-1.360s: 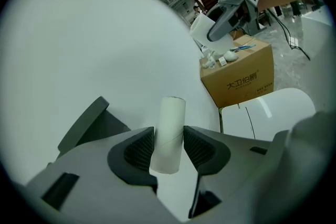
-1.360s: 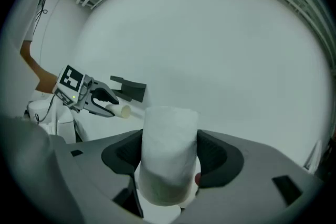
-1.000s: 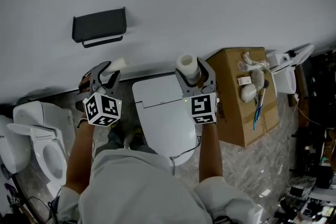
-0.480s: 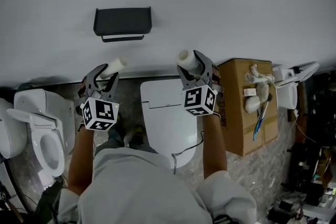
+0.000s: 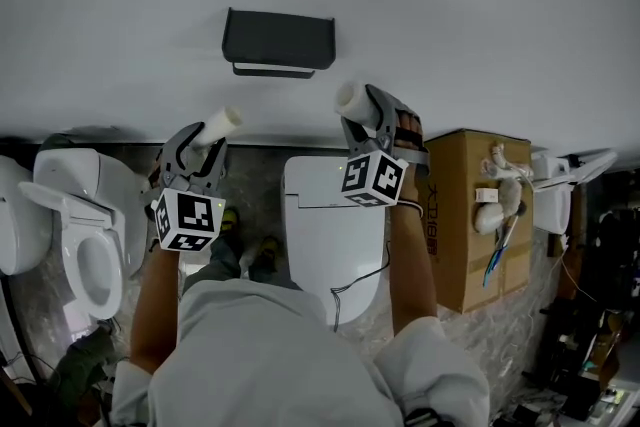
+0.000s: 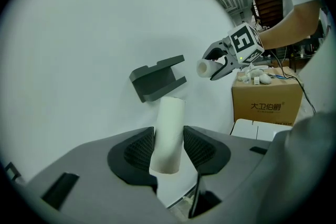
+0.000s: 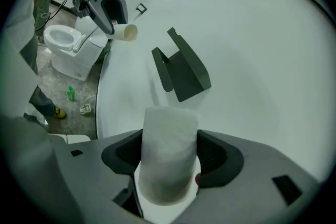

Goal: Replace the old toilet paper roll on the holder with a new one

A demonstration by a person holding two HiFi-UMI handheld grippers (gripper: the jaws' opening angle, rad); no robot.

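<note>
While the holder (image 5: 278,40) hangs bare, your right gripper (image 5: 370,107) clamps the new roll (image 5: 351,99) just below-right of it: likely light, soft, crushable, so hold its middle gently. Your left gripper (image 5: 203,139) pinches the old tube (image 5: 222,123) below-left.

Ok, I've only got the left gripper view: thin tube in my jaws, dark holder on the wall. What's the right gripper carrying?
Observer: A full white roll, clamped between the jaws of the right gripper. It's far fatter than your tube.
Operator: Where's the holder relative to both grippers?
Observer: In the head view, the holder is on the wall between the two, above a closed toilet.
Operator: Anything off to my left?
Observer: A second toilet, bowl uncovered, stands on the floor at that side.
</note>
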